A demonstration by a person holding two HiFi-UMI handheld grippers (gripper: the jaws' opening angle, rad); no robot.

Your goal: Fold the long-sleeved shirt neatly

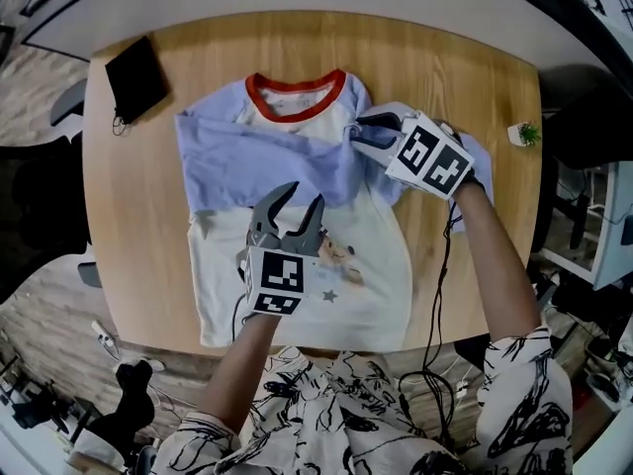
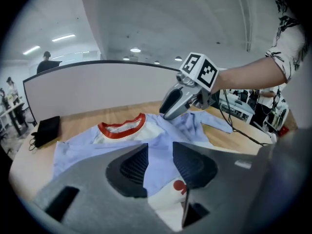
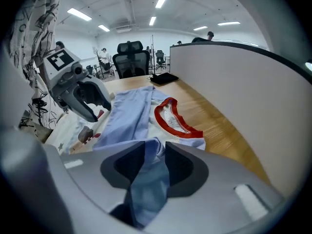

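The long-sleeved shirt (image 1: 336, 275) lies flat on the wooden table (image 1: 465, 77), white in the body with a red collar (image 1: 297, 94) and blue sleeves. One blue sleeve (image 1: 262, 156) is folded across the chest. My left gripper (image 1: 302, 198) hovers over the lower edge of that sleeve, its jaws apart with nothing gripped; in the left gripper view (image 2: 160, 149) the blue cloth lies beneath them. My right gripper (image 1: 358, 135) sits at the shirt's right shoulder. Bunched blue sleeve cloth (image 3: 146, 179) runs loosely between its parted jaws (image 3: 155, 149).
A black pouch (image 1: 136, 77) rests at the table's far left corner. A small potted plant (image 1: 525, 134) stands near the right edge. A cable (image 1: 442, 265) hangs off the right side. A grey divider wall (image 2: 87, 89) backs the table.
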